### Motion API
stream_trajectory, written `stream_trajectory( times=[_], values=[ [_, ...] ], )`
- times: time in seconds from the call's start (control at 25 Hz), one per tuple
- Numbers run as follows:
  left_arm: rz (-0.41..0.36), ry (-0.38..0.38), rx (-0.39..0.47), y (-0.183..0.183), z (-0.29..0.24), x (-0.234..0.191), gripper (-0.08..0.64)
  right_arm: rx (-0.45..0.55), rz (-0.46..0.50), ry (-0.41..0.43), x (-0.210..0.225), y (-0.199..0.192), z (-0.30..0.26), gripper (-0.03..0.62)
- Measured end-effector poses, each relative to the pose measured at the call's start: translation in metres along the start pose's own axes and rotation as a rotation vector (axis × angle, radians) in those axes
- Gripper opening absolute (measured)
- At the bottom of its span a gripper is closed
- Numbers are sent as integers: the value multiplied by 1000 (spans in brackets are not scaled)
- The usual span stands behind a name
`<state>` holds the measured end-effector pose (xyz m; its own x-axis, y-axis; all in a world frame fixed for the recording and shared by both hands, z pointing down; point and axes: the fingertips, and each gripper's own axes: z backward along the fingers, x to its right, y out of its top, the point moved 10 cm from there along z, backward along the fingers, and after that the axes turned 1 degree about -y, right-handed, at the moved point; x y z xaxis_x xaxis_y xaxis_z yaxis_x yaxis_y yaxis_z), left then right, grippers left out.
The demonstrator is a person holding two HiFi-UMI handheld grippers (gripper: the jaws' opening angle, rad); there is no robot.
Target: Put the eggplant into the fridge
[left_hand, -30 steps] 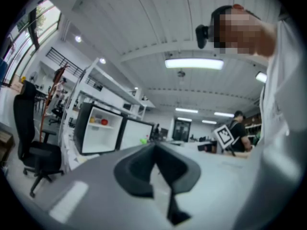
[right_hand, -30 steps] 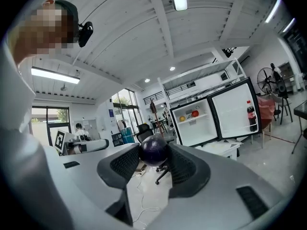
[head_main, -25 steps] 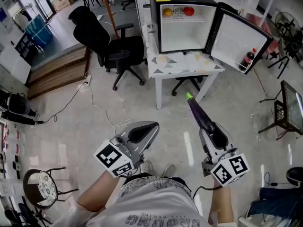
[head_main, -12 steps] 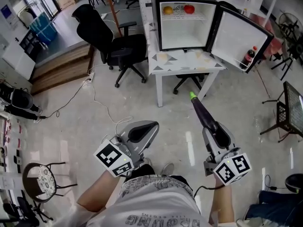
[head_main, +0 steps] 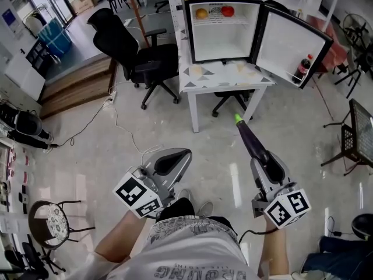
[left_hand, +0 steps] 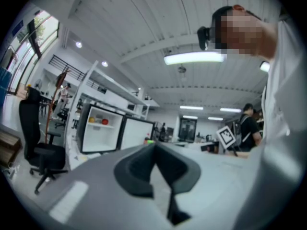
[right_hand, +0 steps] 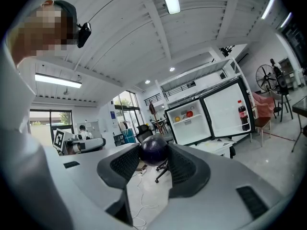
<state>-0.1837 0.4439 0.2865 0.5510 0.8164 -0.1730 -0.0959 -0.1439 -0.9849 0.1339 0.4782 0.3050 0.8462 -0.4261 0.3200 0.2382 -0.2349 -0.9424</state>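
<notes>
Head view: our right gripper (head_main: pixel 265 157) clamps the eggplant (head_main: pixel 249 137) (left gripper (head_main: pixel 183 155) closed, empty); we judge it mid-carry, next reaching into the open fridge (head_main: pixel 221 39).

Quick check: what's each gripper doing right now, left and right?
Left gripper: closed, nothing between its jaws.
Right gripper: closed on the eggplant.
</notes>
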Motion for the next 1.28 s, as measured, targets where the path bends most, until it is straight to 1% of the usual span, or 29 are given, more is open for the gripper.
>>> stream_trajectory(
  times=[0.28,0.72,0.96,1.28],
  values=[
    [3,6,-3,-3,-20,-6,8,5,-9,5,21,6,-6,178],
    [4,1,15,-7,-61,-35,8,1,22,6,56,18,-37,178],
    [22,5,8,-16,-77,-62,8,-12,31,5,71,17,-65,178],
    [43,12,1,-17,-103,-108,8,-32,26,1,92,22,-113,178]
  ],
)
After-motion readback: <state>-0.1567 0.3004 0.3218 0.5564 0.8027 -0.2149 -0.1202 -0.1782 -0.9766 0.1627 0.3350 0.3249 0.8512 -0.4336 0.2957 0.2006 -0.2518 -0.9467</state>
